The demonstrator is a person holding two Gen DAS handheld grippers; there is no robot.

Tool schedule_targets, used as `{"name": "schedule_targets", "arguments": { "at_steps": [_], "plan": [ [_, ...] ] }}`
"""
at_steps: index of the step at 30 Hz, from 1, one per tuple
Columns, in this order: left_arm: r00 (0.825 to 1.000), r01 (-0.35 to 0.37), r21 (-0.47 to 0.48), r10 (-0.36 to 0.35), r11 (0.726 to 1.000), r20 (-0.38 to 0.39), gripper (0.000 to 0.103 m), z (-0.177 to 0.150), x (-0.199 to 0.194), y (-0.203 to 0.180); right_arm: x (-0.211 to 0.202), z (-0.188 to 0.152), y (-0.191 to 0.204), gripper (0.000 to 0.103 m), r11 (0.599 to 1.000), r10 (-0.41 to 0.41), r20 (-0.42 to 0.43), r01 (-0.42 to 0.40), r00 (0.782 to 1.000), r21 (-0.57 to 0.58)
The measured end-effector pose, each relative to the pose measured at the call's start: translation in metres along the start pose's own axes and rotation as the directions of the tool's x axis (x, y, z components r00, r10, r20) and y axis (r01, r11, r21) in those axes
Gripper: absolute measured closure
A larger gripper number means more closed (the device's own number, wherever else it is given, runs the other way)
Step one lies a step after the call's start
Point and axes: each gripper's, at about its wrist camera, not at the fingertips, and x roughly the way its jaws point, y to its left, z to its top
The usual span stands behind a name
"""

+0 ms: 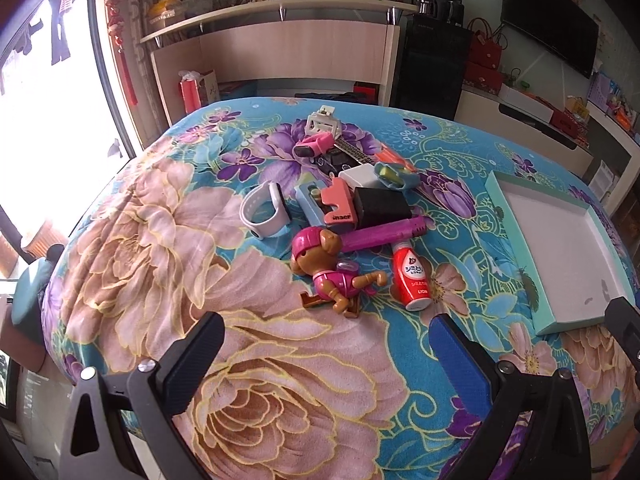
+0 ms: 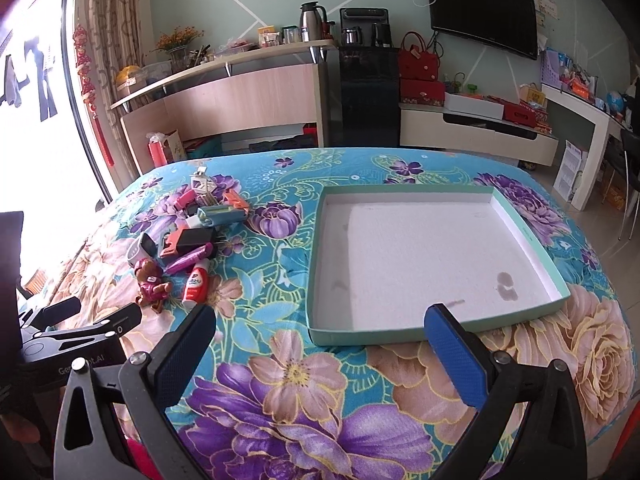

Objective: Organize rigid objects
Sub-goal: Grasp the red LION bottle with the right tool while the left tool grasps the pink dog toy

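A heap of small rigid items lies on the floral cloth: a toy dog in pink [image 1: 328, 268] [image 2: 151, 280], a small red bottle [image 1: 412, 276] [image 2: 196, 282], a purple tube [image 1: 384, 233], a black block [image 1: 382, 206], a white watch [image 1: 264, 210]. A shallow teal-rimmed box [image 2: 532, 240] [image 1: 516, 224] with a white bottom sits to the right of the heap and holds nothing. My left gripper [image 1: 326, 334] hovers open just short of the toy dog. My right gripper [image 2: 320, 330] is open at the box's near edge.
The table's cloth [image 2: 280, 380] drops away at the near and left edges. The left gripper's body [image 2: 76, 332] shows at the right wrist view's left side. A wooden counter [image 1: 276, 52] and a TV stand [image 2: 480, 136] stand beyond the table.
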Motion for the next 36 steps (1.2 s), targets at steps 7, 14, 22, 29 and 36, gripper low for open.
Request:
{"name": "schedule_targets", "arguments": {
  "at_steps": [7, 14, 22, 29, 36],
  "plan": [
    [0.998, -0.047, -0.066, 0.044, 0.997, -0.049, 0.0, 0.02, 0.028, 0.042, 0.045, 0.021, 0.057, 0.002, 0.989, 0.101, -0.087, -0.11, 0.991, -0.104],
    [0.995, 0.0, -0.101, -0.01, 0.995, -0.102, 0.0, 0.029, 0.054, 0.05, 0.099, 0.008, 0.091, 0.023, 0.975, 0.117, -0.223, -0.155, 0.968, -0.16],
    [0.986, 0.067, -0.114, -0.083, 0.991, -0.143, 0.009, 0.036, 0.078, 0.039, 0.135, 0.001, 0.102, 0.043, 0.971, 0.121, -0.3, -0.175, 0.946, -0.16],
    [0.983, 0.093, -0.121, -0.11, 0.988, -0.147, 0.014, 0.041, 0.084, 0.031, 0.151, 0.0, 0.11, 0.058, 0.969, 0.122, -0.311, -0.181, 0.943, -0.171],
    [0.976, 0.117, -0.116, -0.135, 0.986, -0.169, 0.024, 0.039, 0.09, 0.021, 0.154, 0.001, 0.115, 0.072, 0.967, 0.15, -0.309, -0.205, 0.939, -0.153]
  ]
}}
